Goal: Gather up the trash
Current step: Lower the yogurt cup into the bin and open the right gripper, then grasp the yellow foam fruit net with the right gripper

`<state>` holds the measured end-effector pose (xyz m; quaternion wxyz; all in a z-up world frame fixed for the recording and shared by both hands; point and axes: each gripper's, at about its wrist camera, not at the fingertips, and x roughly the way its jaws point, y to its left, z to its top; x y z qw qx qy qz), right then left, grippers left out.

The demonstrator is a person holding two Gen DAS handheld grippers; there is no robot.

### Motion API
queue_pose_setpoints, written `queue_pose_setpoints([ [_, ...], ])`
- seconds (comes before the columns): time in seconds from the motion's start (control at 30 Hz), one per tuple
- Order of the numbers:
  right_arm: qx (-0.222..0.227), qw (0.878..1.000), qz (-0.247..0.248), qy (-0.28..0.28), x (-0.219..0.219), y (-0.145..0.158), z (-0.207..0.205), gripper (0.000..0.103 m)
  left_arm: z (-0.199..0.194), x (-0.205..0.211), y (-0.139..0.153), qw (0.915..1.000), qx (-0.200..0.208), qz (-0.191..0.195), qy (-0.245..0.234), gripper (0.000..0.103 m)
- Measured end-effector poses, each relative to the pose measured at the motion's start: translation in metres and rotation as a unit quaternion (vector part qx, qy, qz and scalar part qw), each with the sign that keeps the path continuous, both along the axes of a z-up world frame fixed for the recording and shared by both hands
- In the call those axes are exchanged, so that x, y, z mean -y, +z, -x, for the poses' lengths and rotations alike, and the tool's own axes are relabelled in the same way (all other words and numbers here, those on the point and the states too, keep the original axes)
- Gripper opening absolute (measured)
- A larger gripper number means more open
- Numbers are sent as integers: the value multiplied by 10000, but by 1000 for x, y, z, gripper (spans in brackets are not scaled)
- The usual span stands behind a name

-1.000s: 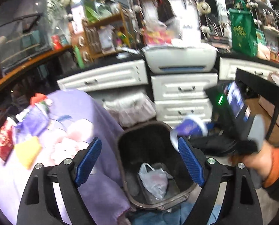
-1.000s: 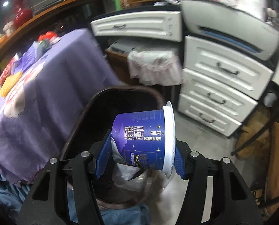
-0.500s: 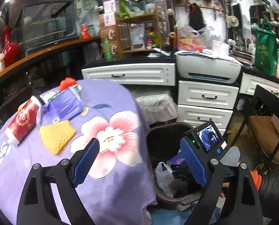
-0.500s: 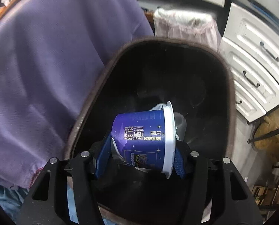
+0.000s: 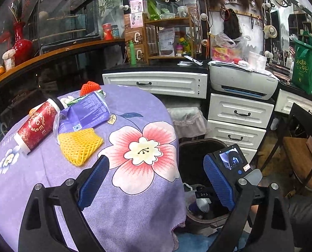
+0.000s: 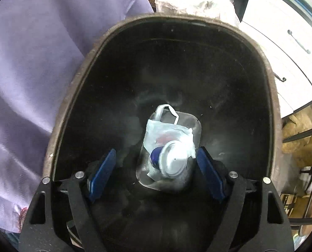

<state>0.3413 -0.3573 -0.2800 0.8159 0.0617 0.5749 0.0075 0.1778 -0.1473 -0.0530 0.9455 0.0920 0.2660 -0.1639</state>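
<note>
The dark trash bin [image 6: 76, 88] fills the right wrist view. My right gripper [image 6: 156, 171] hangs over its mouth, jaws opening and empty. The blue cup [image 6: 168, 160] lies at the bottom on a white plastic bag [image 6: 166, 132]. In the left wrist view my left gripper [image 5: 156, 180] is open and still widening, nothing between its pads, above the purple flowered tablecloth [image 5: 135, 210]. On the table lie a red cup [image 5: 37, 125] on its side, a purple wrapper [image 5: 86, 113], a yellow foam net [image 5: 79, 143] and an orange foam net [image 5: 90, 87]. The bin [image 5: 198, 145] stands right of the table.
White drawers [image 5: 237, 124] and a printer [image 5: 242, 82] stand behind the bin. A dark chair [image 5: 302, 147] is at the right. A person's dark sleeve [image 5: 304, 216] shows at lower right. A red vase [image 5: 21, 42] sits on the wooden counter at the left.
The right gripper dropped down over the bin and opened; the blue cup fell to the bottom. The left gripper swung left, from the bin to above the table.
</note>
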Motion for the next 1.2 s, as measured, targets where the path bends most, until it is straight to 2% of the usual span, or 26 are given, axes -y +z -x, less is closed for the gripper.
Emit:
queue_pose_setpoints([
  [0.27,890,9959,162,94,5,67,37,79,0,-11,2,10000,-52,15,-84,91],
  [0.47,1504,9884,106,155,3,122,61,79,-6,-48,13,9998,-152,78,36,91],
  [0.63,2020,9788,-109,316,-17,171,72,79,-11,-83,23,9995,-220,-3,245,91],
  [0.83,2424,9640,-387,1027,-75,217,69,80,-17,-129,30,9971,-218,-300,659,94],
  [1.03,2426,9509,-439,1869,-151,229,54,80,-25,-170,33,9933,-194,-507,1018,97],
  [1.2,2408,9371,-256,2513,-213,233,38,80,-38,-201,31,9904,-292,-611,1203,97],
])
